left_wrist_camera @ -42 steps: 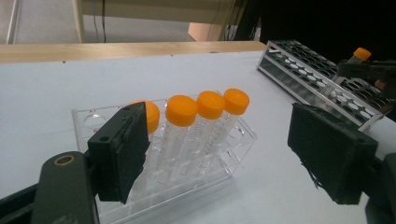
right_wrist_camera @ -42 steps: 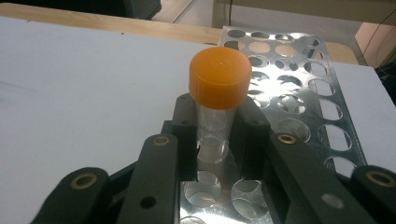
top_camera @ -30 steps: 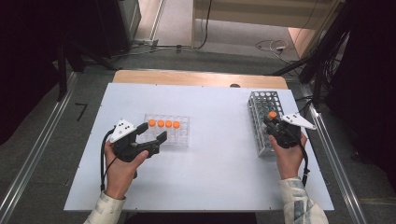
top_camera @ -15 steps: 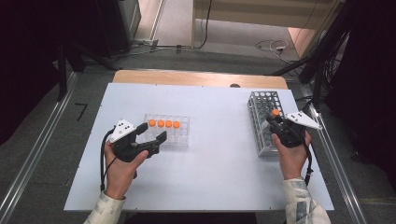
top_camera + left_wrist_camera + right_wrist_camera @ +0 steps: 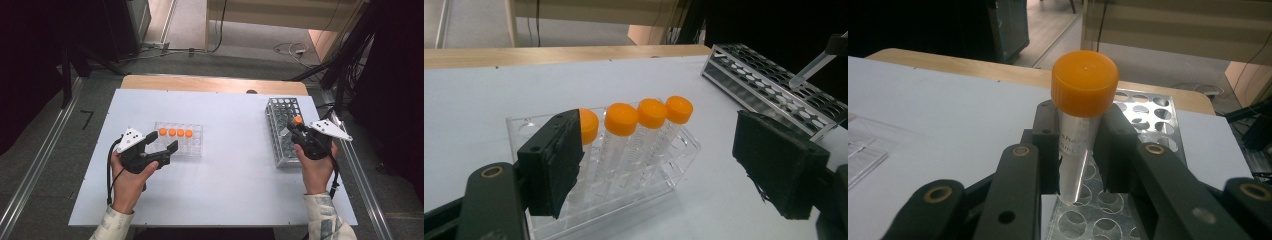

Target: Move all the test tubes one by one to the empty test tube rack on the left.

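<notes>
Faint print on held tube (image 5: 1074,145), blurred, nothing legible

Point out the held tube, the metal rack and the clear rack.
held tube (image 5: 1084,82), right gripper view, orange cap
metal rack (image 5: 282,112), high view, far end of its grid
clear rack (image 5: 684,145), left gripper view, right top edge

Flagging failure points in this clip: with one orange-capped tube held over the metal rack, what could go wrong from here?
1. The right gripper pinches the orange-capped tube just below its cap, so the tube's conical tip could swing, miss a hole in the metal rack, and jam on the grid.
2. The open left gripper sits close to the clear rack of four capped tubes; a careless move may nudge or tip it.
</notes>
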`<state>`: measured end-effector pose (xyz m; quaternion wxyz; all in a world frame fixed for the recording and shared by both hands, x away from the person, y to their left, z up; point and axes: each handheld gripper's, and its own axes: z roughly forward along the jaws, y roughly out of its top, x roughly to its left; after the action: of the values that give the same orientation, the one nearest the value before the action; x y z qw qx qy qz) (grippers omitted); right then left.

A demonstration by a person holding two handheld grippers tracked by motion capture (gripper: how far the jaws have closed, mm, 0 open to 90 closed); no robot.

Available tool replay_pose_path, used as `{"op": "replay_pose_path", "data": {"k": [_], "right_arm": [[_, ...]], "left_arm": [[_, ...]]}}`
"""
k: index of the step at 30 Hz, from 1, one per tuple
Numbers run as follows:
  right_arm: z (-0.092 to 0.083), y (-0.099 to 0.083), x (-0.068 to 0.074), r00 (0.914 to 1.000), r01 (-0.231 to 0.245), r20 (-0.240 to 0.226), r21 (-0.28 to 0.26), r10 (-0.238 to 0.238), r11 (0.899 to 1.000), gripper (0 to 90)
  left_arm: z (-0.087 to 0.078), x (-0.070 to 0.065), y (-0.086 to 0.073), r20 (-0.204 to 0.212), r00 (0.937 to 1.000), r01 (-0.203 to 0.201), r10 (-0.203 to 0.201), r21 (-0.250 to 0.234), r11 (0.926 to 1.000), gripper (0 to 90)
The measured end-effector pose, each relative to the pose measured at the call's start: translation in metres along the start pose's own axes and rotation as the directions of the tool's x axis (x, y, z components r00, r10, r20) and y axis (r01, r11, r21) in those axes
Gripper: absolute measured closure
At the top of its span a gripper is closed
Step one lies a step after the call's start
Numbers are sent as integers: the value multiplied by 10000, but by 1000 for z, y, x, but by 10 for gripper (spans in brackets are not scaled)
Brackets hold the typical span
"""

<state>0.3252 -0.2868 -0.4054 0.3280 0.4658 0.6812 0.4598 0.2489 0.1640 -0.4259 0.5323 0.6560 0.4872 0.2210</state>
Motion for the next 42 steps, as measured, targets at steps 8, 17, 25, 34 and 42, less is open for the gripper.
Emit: {"op": "replay_pose_path", "data": {"k": [8,17,25,34,42], "right_arm": [[-5,3,12,9983,72,-571,-84,-77,9999,713],[-4,2,32,9927,411,-1132,7,-408,9992,713],[4,-4,51,9832,687,-1714,259,-633,9973,714],[7,-8,76,9658,1082,-2412,405,-954,9933,714],[11,-15,101,9439,1572,-3019,546,-1337,9861,714]], "left_arm": [[0,-1,0,35,10000,-22,22,66,10000,191],[0,-2,0,65,10000,-62,61,80,9999,191],[0,-3,0,106,9999,-93,92,99,9999,191],[0,-5,0,161,9998,-136,134,104,9999,191],[0,-8,1,240,9996,-160,158,85,9998,191]]}}
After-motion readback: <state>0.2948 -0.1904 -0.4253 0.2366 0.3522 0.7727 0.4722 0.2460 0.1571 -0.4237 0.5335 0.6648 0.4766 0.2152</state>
